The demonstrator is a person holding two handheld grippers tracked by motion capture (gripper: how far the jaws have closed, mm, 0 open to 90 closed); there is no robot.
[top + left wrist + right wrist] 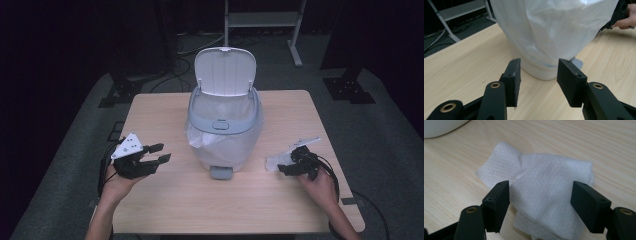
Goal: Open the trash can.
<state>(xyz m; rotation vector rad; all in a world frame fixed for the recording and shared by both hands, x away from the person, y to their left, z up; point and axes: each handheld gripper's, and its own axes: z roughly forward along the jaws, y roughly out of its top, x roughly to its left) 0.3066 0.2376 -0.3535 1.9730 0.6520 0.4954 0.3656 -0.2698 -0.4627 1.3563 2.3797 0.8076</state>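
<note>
My right gripper has its jaws spread wide with nothing clamped. The white tissue lies flat on the table directly between and under them in the right gripper view, pads standing off either side of it, not pressing. In the high view that same right gripper sits at the right side of the table, and the tissue pokes out just ahead of the tips toward the bin.

The tissue is crumpled, roughly a folded sheet. Its longer run goes away from the jaws and toward the upper left of the right gripper view, so the jaws straddle the short way across. That's the good orientation for a pinch. I judge a straight descent and close is all that's needed, no wrist roll.

My left gripper is about half open and empty. In the left gripper view the left gripper points at the base of the pedal bin, with the bag liner hanging over the outside. It's near the bin, not touching.

The bin stands mid-table, lid up, pedal facing me.

The right hand is clearly the one on the tissue. The left is well apart from it, with the bin between. After the pick, the open bin mouth lies up and to the left of the right gripper.
</note>
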